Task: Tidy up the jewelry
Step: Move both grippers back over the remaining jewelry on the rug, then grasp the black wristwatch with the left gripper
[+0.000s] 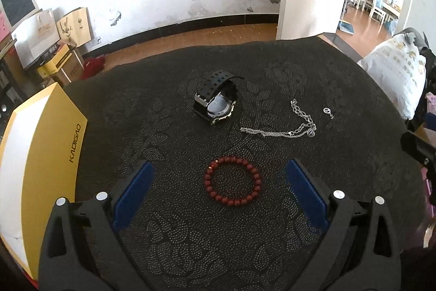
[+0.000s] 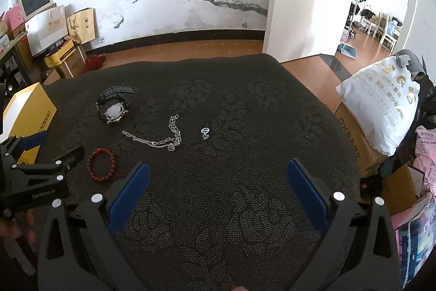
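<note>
A red bead bracelet lies on the dark patterned cloth, straight ahead between the blue pads of my open left gripper. Beyond it rests a black wristwatch, and to the right a silver chain and a small silver ring. In the right wrist view the ring lies ahead of my open right gripper, which holds nothing. The chain, watch and bracelet sit to its left, near the left gripper's black body.
An open yellow box with a white lining stands at the cloth's left edge. A white plastic bag on cartons crowds the right side. Cardboard boxes and paper bags line the far wall past the wooden floor.
</note>
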Demonstrator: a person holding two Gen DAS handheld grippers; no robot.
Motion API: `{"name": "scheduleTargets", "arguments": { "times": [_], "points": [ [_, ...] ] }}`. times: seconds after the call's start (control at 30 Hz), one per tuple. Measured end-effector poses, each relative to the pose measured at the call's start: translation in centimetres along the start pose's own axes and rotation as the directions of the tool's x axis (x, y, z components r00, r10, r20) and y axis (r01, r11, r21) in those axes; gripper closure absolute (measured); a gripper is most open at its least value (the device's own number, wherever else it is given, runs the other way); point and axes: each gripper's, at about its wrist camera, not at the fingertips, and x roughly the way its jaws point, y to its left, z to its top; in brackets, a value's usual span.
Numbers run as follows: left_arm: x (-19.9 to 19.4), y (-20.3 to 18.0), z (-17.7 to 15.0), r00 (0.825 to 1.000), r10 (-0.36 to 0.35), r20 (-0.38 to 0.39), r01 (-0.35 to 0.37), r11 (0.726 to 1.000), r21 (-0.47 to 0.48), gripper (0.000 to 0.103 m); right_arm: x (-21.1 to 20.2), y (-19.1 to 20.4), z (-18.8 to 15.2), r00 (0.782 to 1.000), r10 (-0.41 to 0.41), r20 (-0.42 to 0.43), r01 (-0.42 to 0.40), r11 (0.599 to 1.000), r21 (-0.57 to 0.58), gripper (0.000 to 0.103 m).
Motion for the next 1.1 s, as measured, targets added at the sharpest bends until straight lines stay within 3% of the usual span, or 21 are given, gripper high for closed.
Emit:
{"name": "scheduleTargets", "arguments": {
  "times": [0.73, 1.1],
  "points": [
    [1.4, 0.1, 0.9, 1.0, -0.005, -0.013, 0.005, 1.0, -0.018, 0.008, 0.8, 1.0, 0.6, 1.0, 0.013, 0.002, -0.013, 1.0, -0.008, 0.006],
    [6.6, 0.0, 3.5, 0.999, 0.032, -0.012, -0.032, 0.999, 0.021, 0.008, 2.1, 2.1, 1.8, 0.999, 0.039, -0.007, -0.04, 0.999, -0.02, 0.006]
  ]
}}
